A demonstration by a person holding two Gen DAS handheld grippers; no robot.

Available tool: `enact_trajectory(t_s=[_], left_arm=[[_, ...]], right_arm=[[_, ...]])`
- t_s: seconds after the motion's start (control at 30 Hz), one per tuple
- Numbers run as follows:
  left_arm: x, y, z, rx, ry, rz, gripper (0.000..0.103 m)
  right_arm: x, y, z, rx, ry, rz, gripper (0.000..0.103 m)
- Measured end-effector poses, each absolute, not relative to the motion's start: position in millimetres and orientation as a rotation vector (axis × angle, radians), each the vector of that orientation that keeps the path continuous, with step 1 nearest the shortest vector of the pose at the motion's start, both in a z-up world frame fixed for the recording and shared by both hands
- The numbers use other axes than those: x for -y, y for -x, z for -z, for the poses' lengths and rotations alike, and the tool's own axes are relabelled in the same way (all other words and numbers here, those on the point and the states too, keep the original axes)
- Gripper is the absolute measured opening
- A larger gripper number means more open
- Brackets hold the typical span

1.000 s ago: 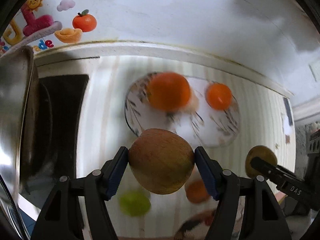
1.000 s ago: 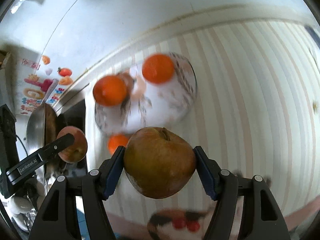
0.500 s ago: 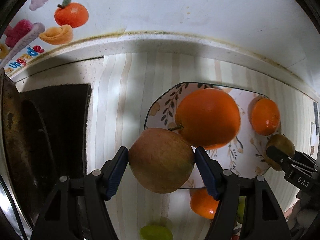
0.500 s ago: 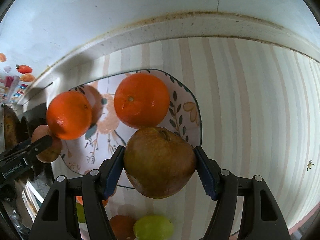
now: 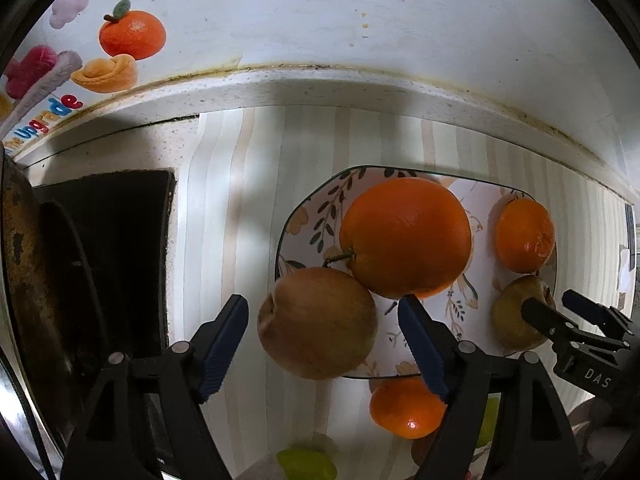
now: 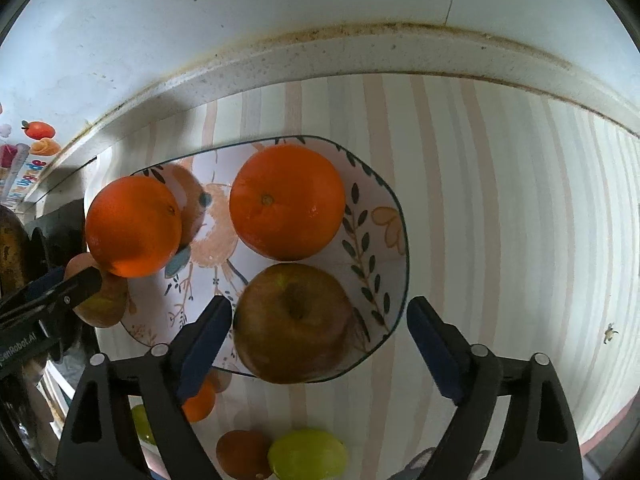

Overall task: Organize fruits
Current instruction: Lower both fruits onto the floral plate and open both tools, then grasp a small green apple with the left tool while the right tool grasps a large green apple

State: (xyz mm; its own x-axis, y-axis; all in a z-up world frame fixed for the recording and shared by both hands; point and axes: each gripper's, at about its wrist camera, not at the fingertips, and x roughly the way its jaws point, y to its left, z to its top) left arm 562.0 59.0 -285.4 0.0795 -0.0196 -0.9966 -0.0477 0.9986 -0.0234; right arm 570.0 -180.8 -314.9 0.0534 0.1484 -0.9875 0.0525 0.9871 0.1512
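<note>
Russet-brown apple, left wrist view: it sits between the spread fingers of the left tool, whose jaws are opening with a clear gap at each pad, so nothing is pinched; the fruit appears set down at the near-left rim of the patterned plate, against the large orange, which likely stops it rolling. Its stem pit faces left, so the core axis runs roughly left to right, lying level. A small orange rests at the plate's far right; below it a greenish-brown apple sits by the right tool, seen side-on. Off the plate, on the striped surface, lie another small orange and a green fruit, presumably awaiting sorting. Right wrist view: the greenish-brown apple lies on the near part of the plate, between the widely spread fingers of the right tool, jaws opening, pads clear of the skin; release looks done. Its stem hollow faces the camera, so the core axis stands about upright, a stable seat. Two oranges fill the far side; a lime-green fruit stays on the surface, near.
</note>
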Motion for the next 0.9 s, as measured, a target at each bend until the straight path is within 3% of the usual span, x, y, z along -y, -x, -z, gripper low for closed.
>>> enact_trajectory(t_s=[0.9], left_arm=[[-55.2,-431.1,172.9,-1.201,0.041,-0.032,0.076]], right_arm=[[154.2,-445.5,186.4,-1.230,-0.069,-0.056,0.096]])
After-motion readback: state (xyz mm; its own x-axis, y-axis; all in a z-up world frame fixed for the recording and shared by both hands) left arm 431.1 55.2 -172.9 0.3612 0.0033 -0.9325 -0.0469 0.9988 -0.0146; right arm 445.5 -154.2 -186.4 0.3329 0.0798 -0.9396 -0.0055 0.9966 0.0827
